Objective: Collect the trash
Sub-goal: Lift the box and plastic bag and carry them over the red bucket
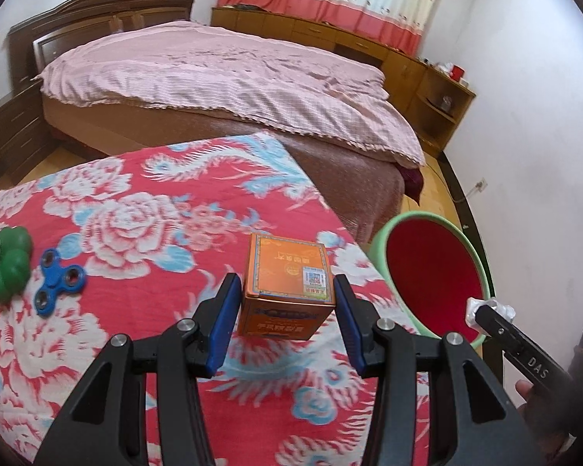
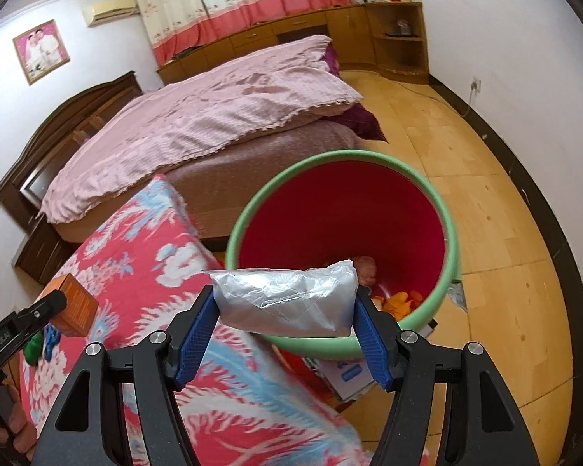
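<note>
My left gripper (image 1: 287, 310) is shut on an orange box (image 1: 287, 275) and holds it just above the red floral cloth (image 1: 136, 233). The box also shows in the right wrist view (image 2: 75, 305). My right gripper (image 2: 285, 322) is shut on a clear plastic packet (image 2: 287, 299) and holds it over the near rim of the green bin (image 2: 451, 233) with a red inside. The bin holds some orange and pink trash (image 2: 404, 299). In the left wrist view the bin (image 1: 482, 256) stands right of the table and the right gripper's fingertip (image 1: 486, 312) with the packet is at its rim.
A blue fidget spinner (image 1: 58, 275) and a green toy (image 1: 7, 264) lie on the cloth at the left. A bed with a pink cover (image 1: 229, 77) stands behind the table. A cardboard box (image 2: 349, 376) sits on the wooden floor (image 2: 486, 213) under the bin.
</note>
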